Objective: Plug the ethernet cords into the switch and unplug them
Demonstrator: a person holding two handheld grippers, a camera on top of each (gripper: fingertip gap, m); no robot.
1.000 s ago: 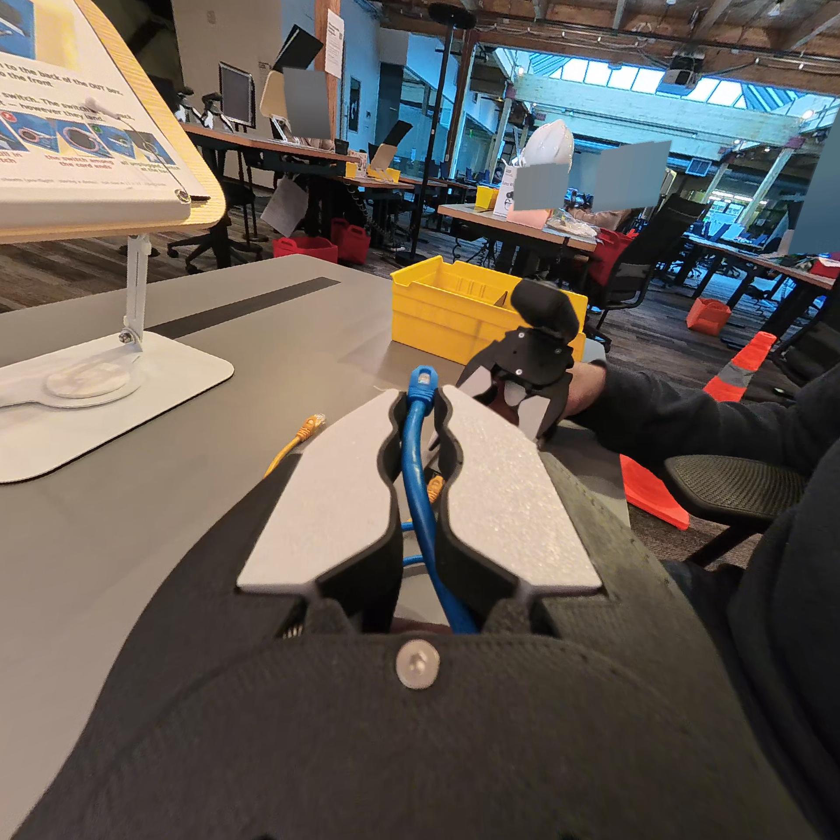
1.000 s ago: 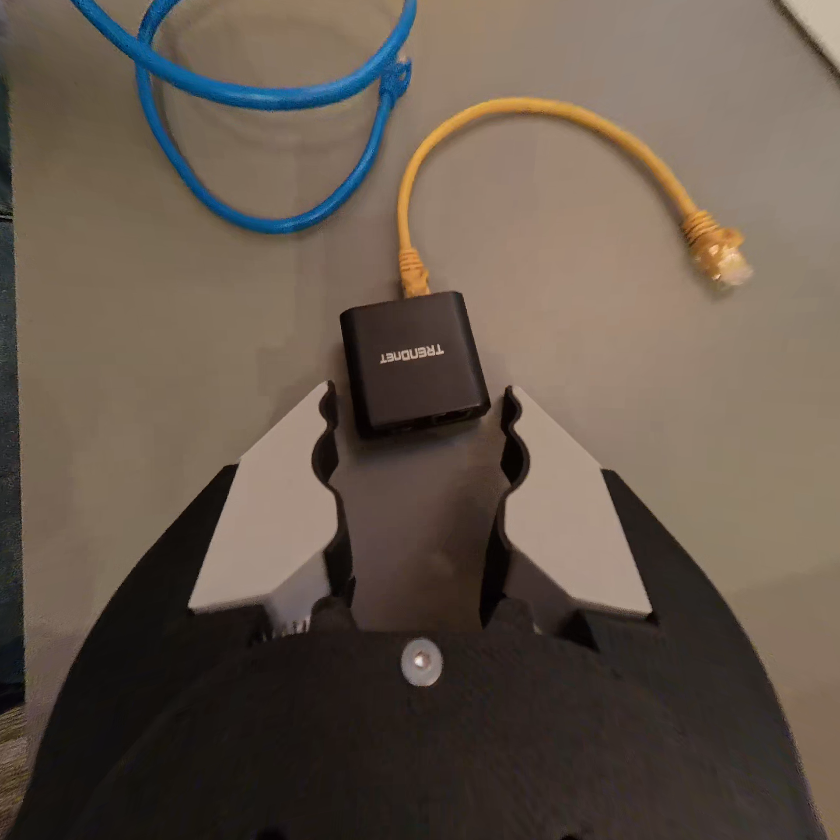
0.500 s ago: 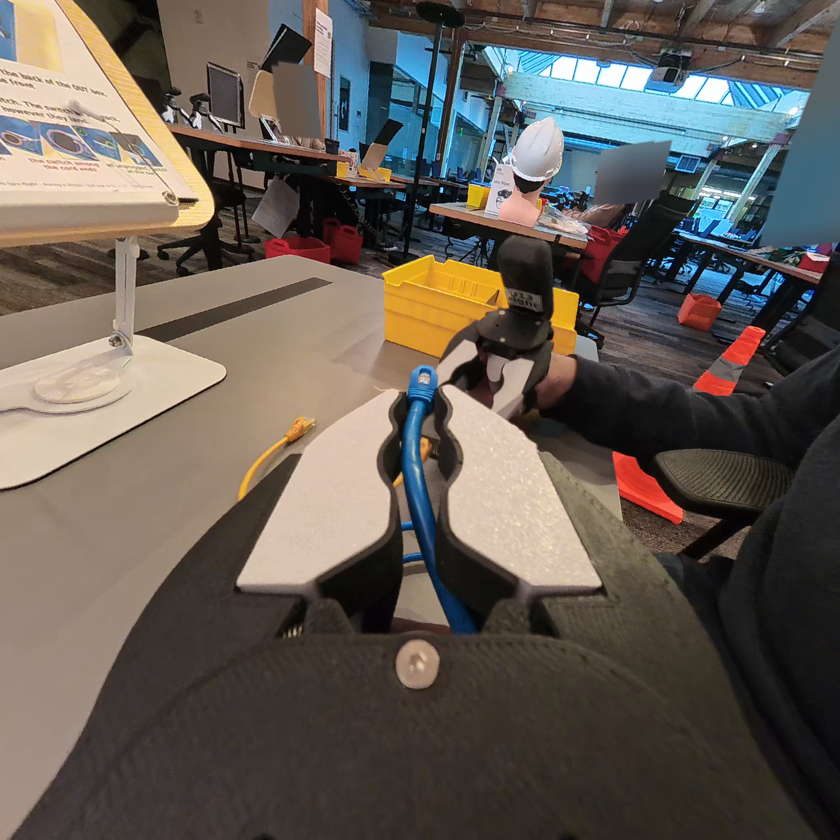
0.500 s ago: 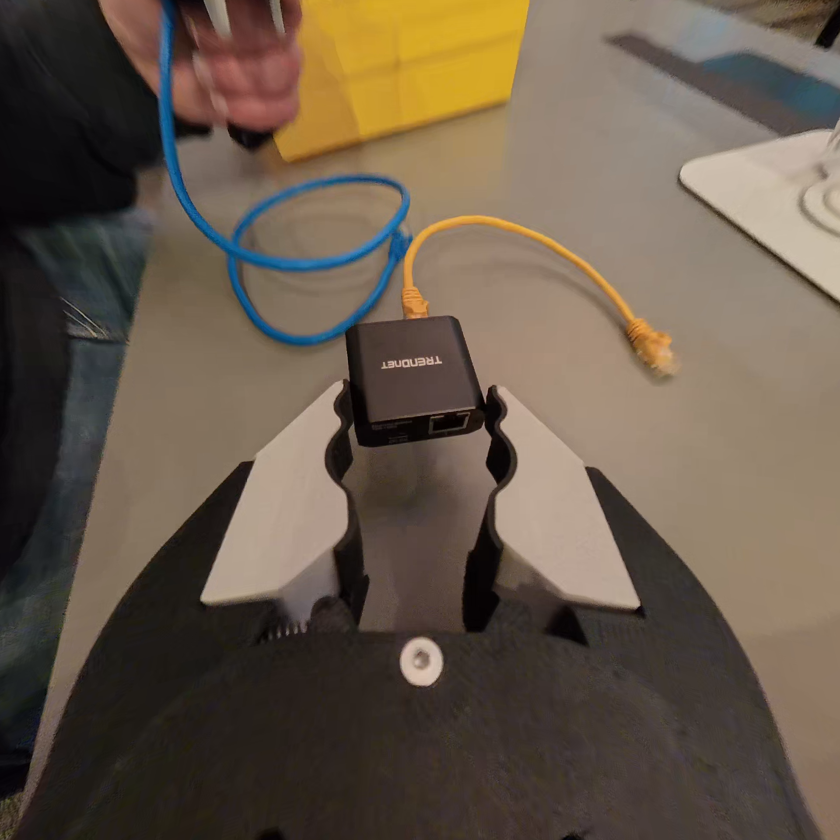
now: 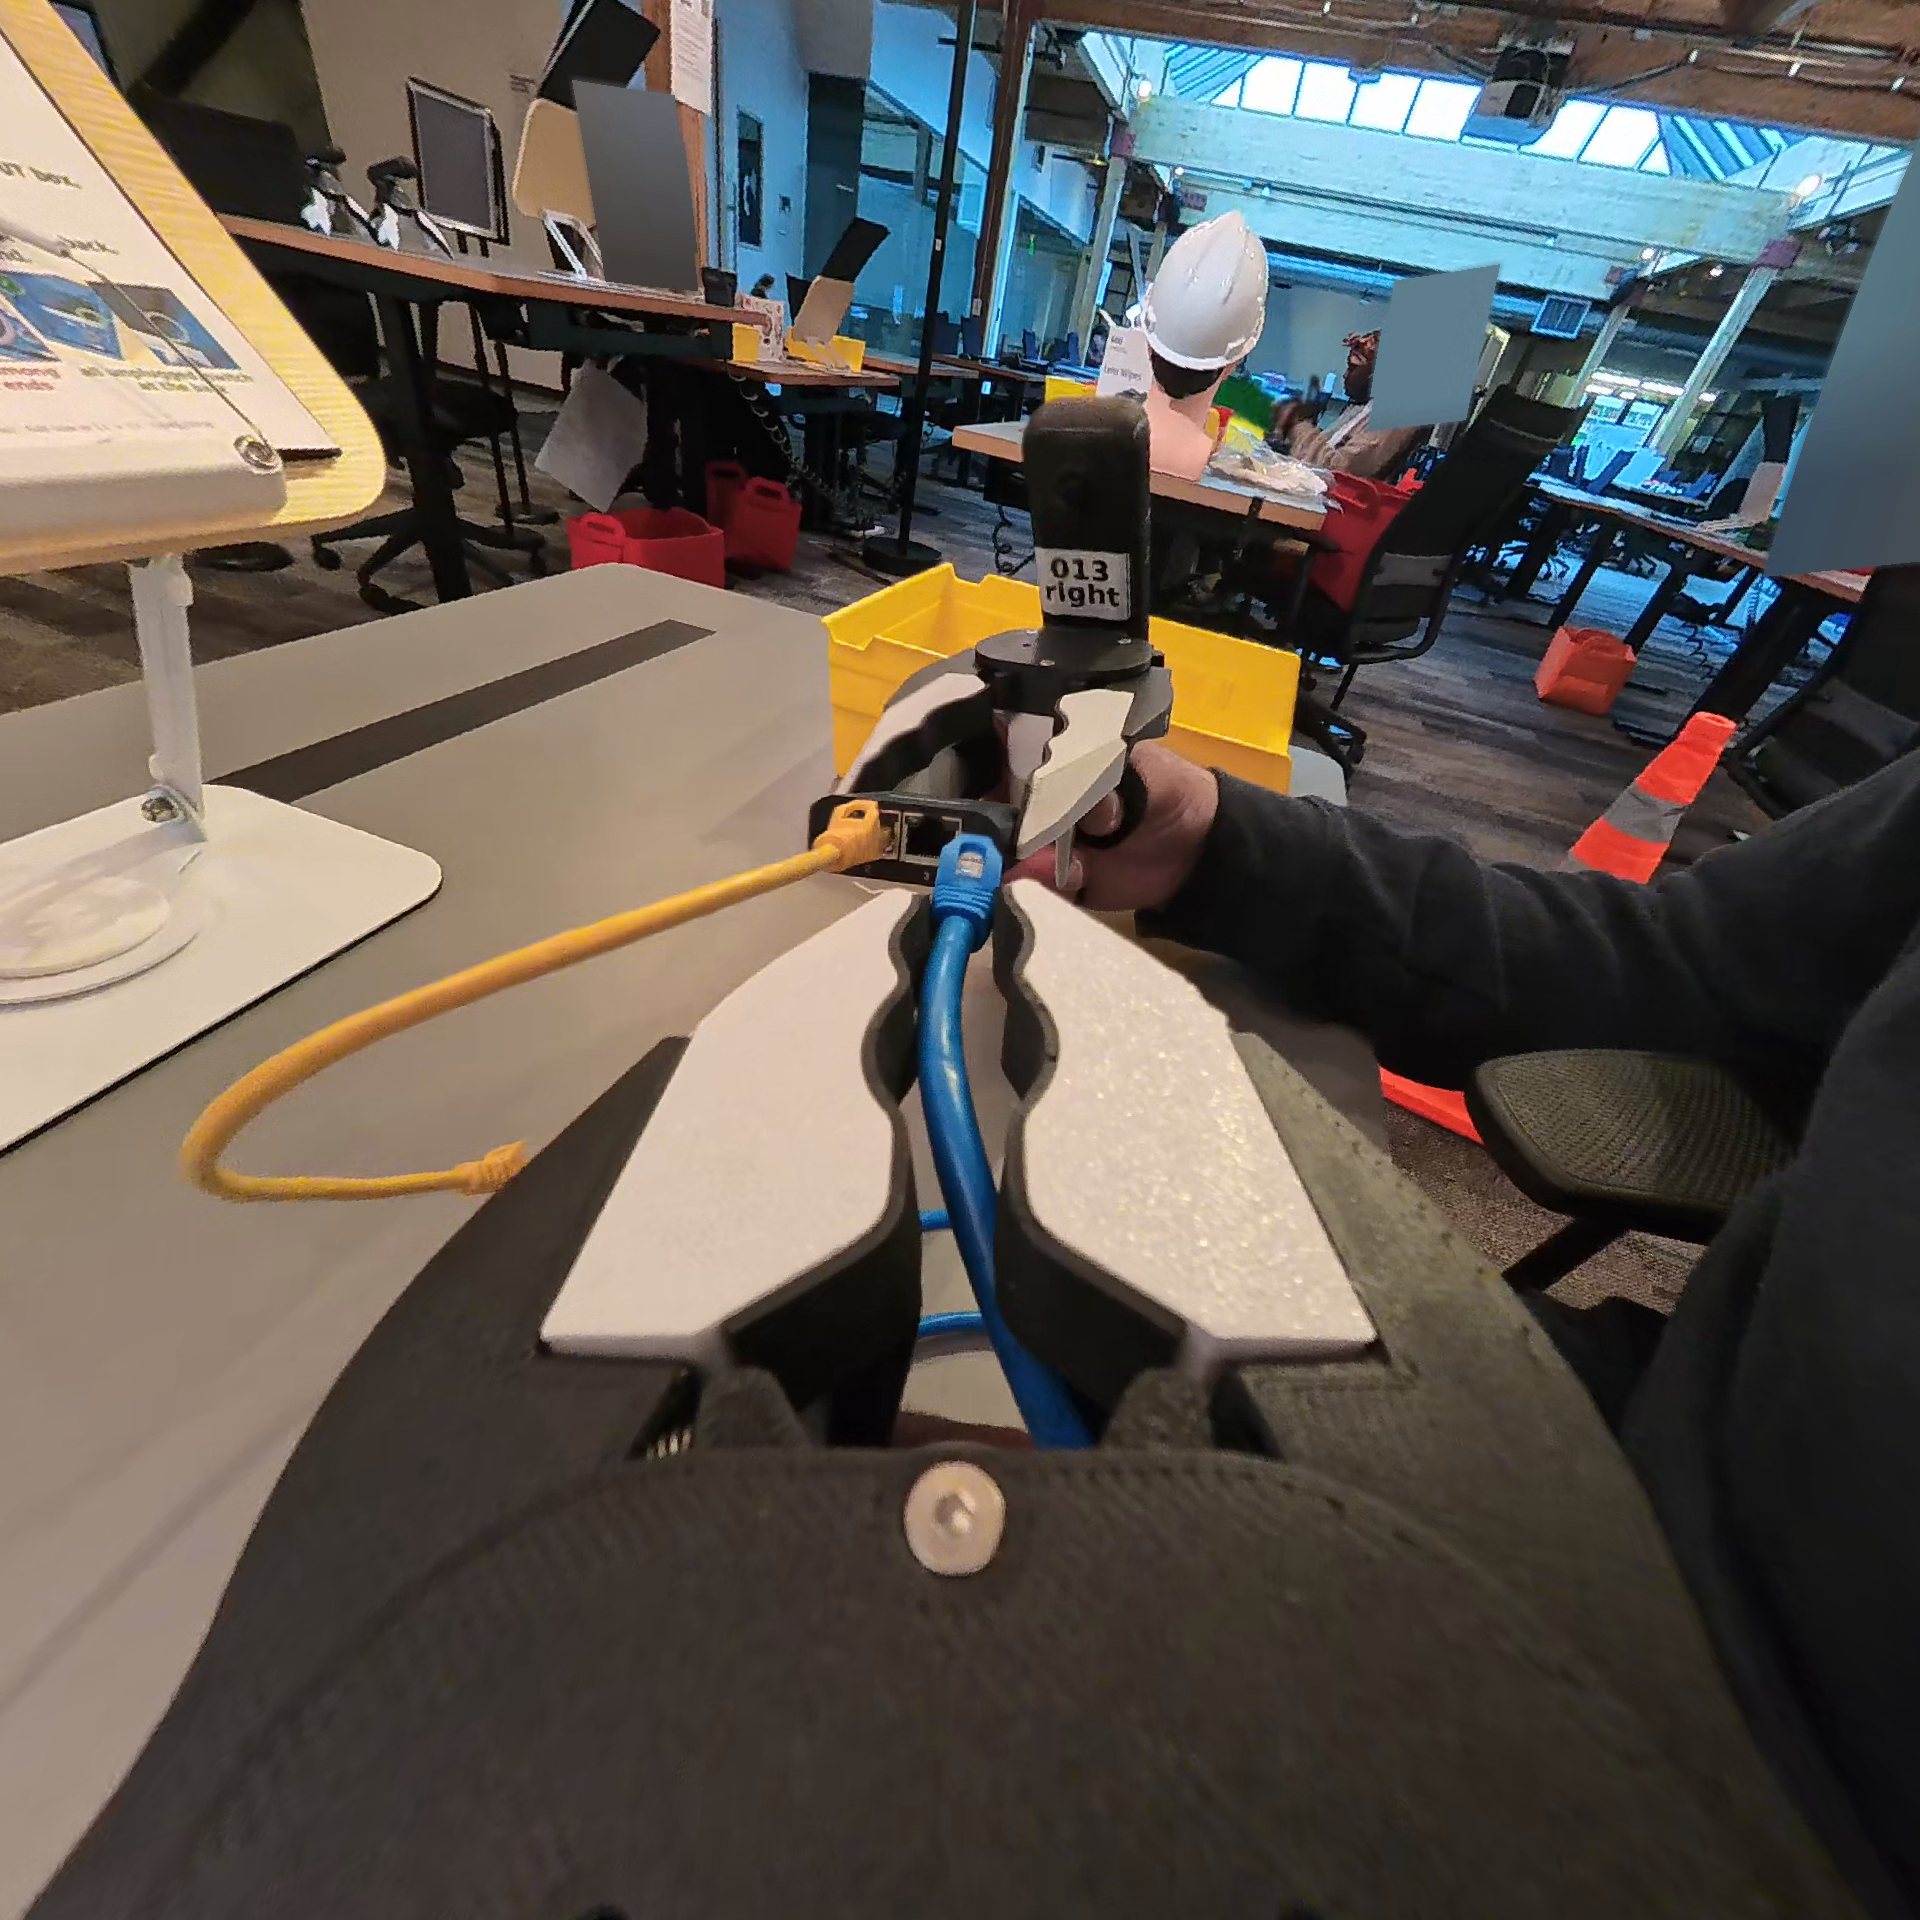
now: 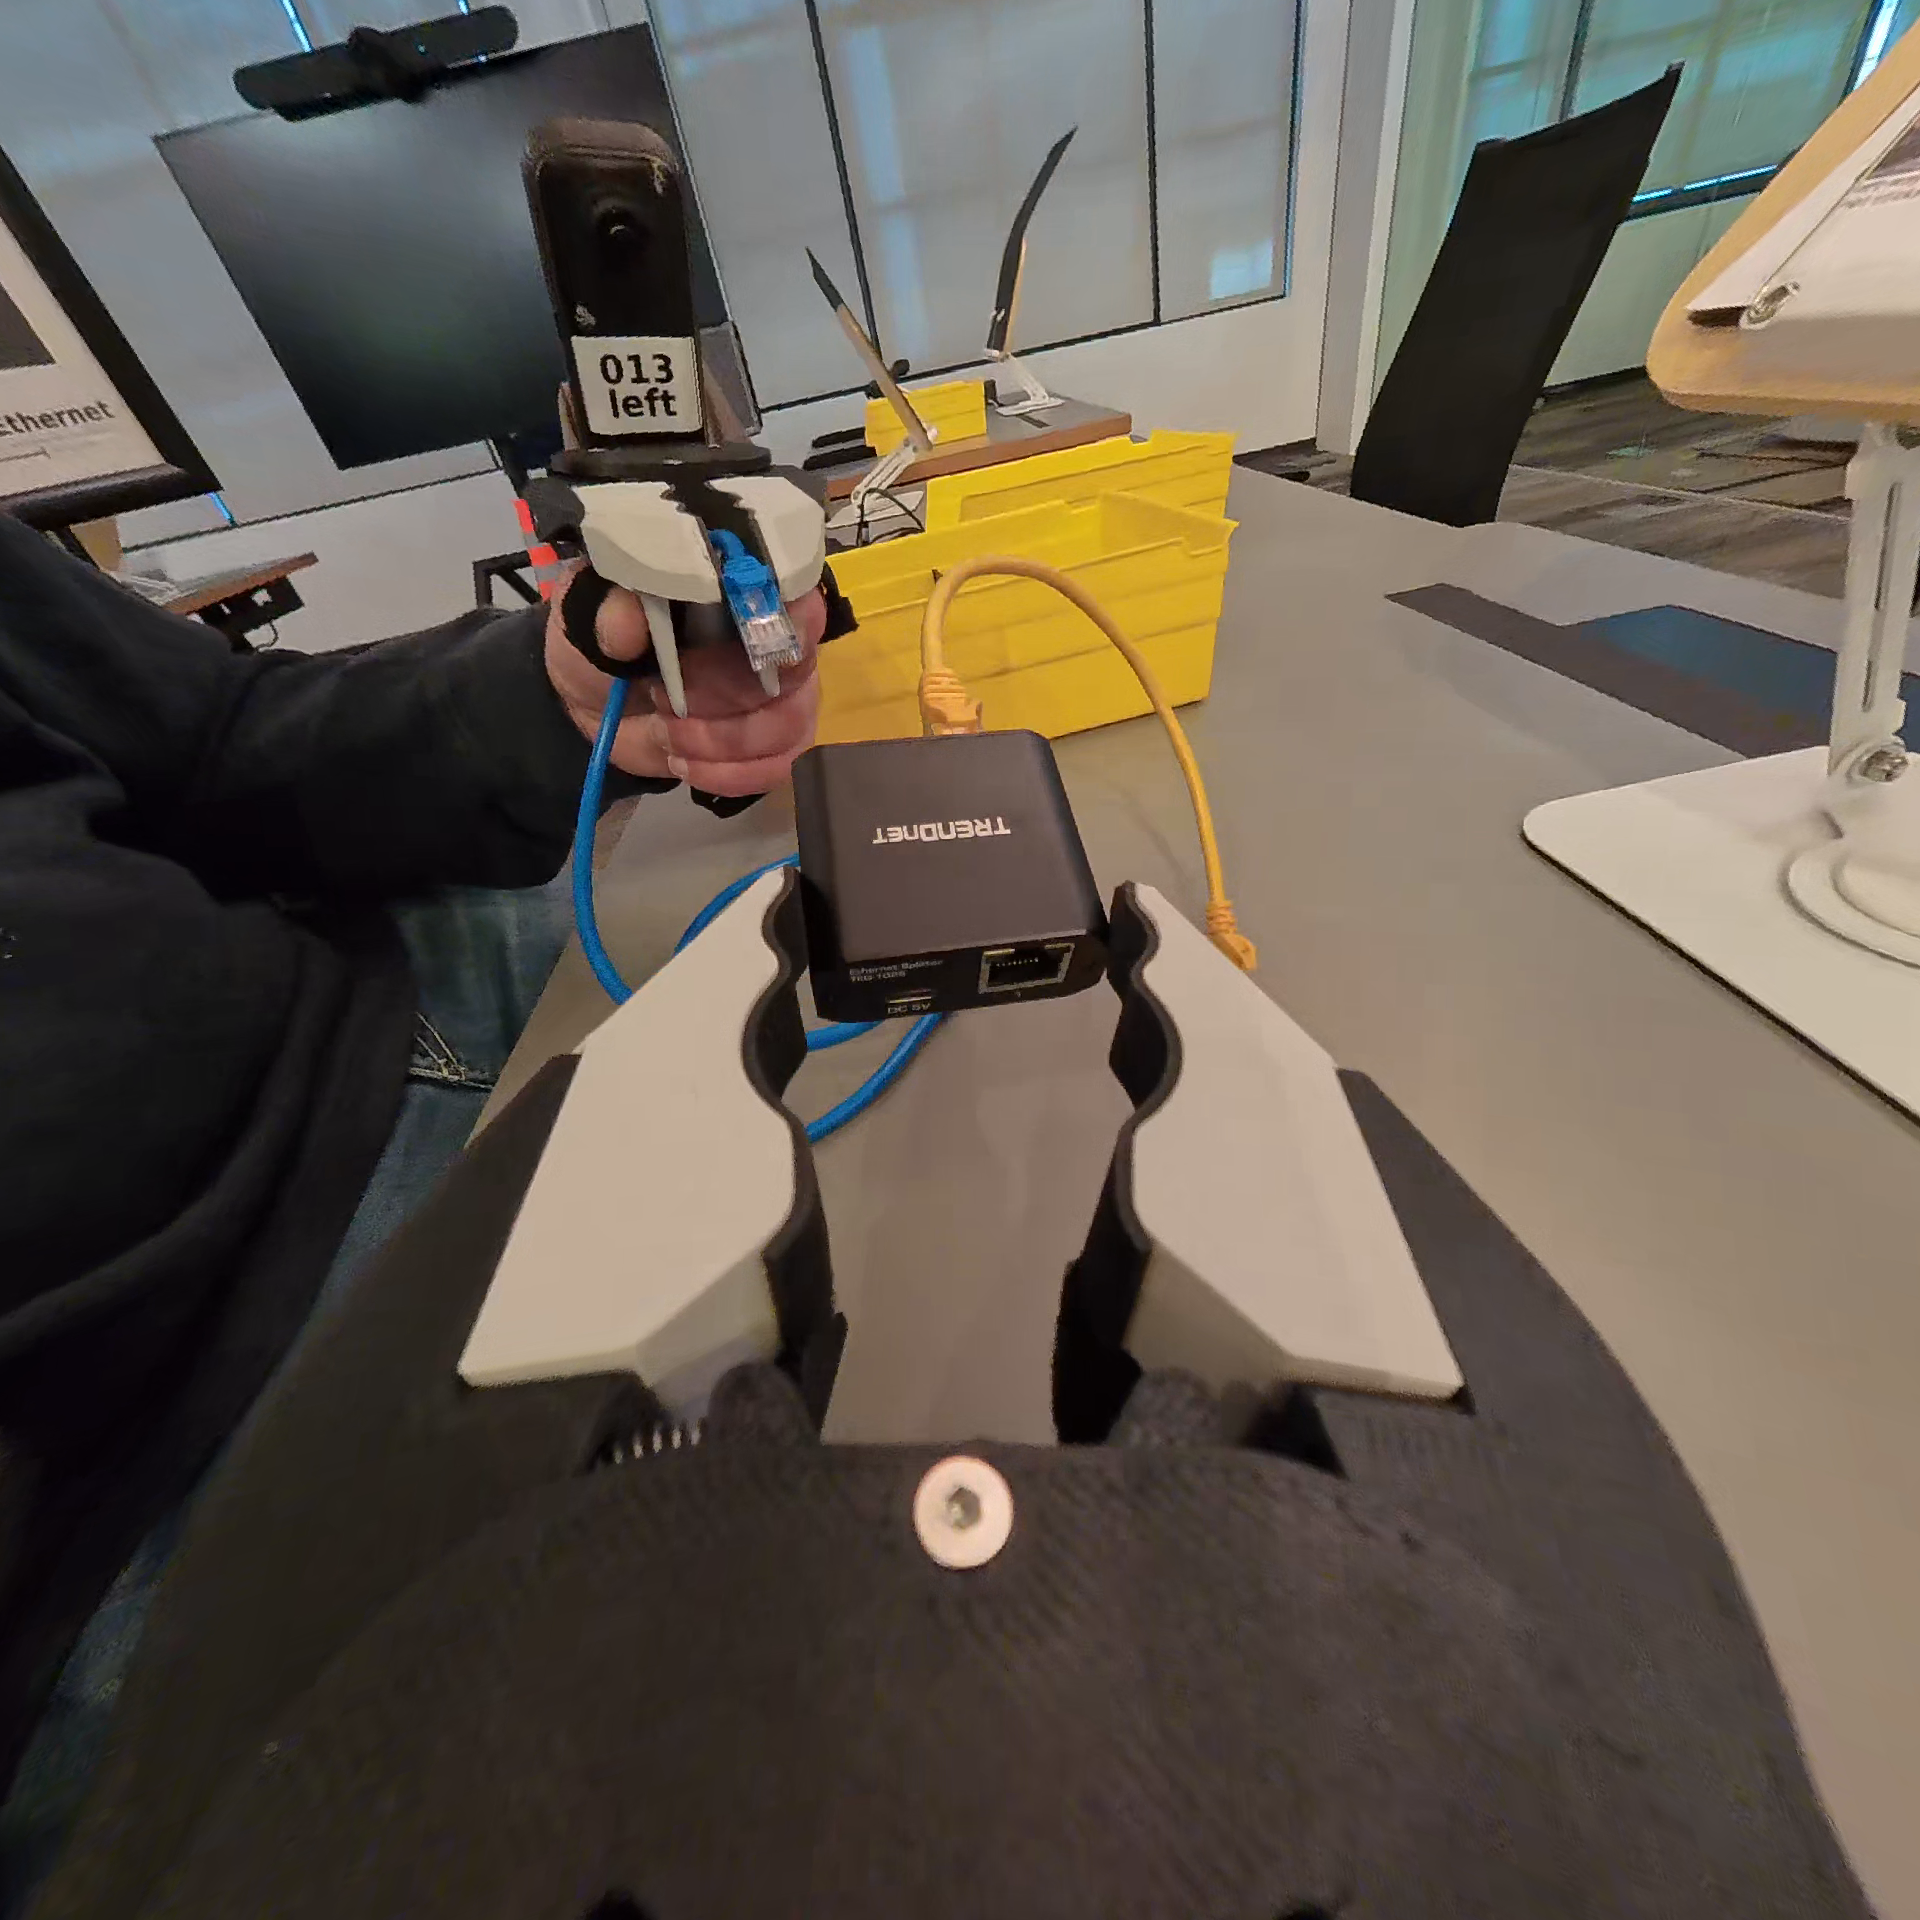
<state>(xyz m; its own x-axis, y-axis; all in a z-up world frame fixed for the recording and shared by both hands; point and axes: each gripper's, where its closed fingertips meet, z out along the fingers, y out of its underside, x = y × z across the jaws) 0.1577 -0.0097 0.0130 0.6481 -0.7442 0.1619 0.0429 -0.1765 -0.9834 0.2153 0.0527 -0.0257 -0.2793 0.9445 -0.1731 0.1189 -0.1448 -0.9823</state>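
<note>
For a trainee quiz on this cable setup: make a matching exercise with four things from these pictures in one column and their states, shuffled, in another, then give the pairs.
Things:
1. small black box-shaped switch
2. short yellow ethernet cord
3. long blue ethernet cord
4. yellow plastic bin

States:
A. one end plugged into a port, the other end loose on the table
B. standing on the grey table, untouched
C. clamped between the fingers of the right gripper
D. pinched near its plug by the left gripper, plug not yet in a port

Pairs: 1-C, 2-A, 3-D, 4-B
</note>
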